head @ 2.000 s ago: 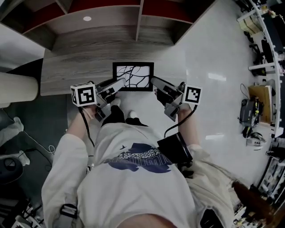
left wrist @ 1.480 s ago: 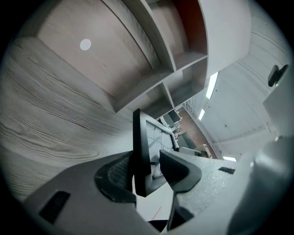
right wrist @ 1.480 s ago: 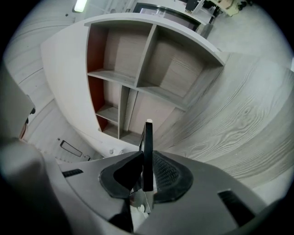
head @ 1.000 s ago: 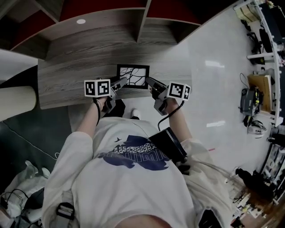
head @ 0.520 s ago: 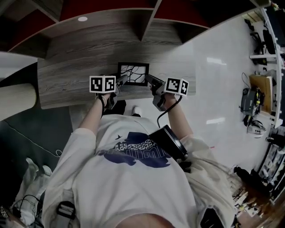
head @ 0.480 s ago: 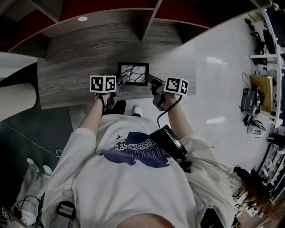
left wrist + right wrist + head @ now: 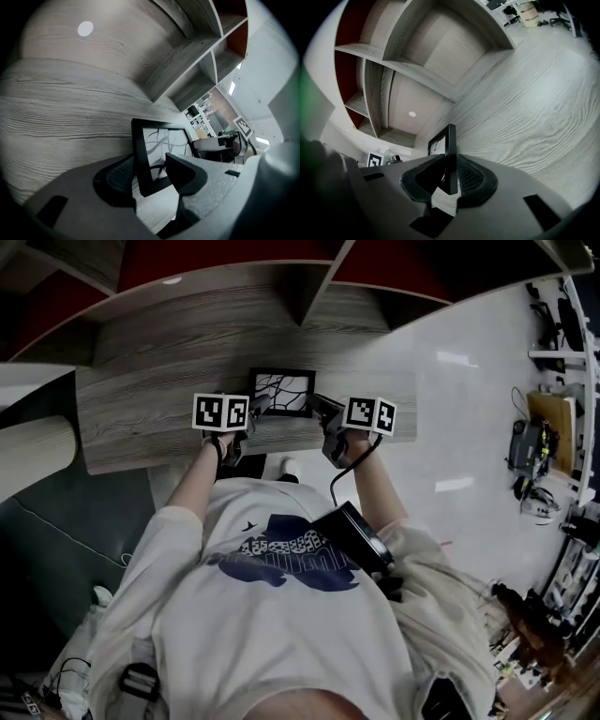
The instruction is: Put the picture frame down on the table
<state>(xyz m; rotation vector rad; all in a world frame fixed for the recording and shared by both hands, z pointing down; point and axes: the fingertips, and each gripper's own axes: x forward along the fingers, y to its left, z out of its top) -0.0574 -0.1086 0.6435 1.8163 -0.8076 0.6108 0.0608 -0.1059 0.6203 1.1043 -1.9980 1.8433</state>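
Picture frame (image 7: 281,390) tight in right gripper (image 7: 450,176), apparently also left gripper (image 7: 150,176); grips plain only in gripper views.

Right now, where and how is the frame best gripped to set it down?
By its thin side borders near the corners closest to the person, one tool from each side, jaws across face and back. The frame is flat and wide with narrow edges; the right tool pinches one so, and the left tool straddles the other.
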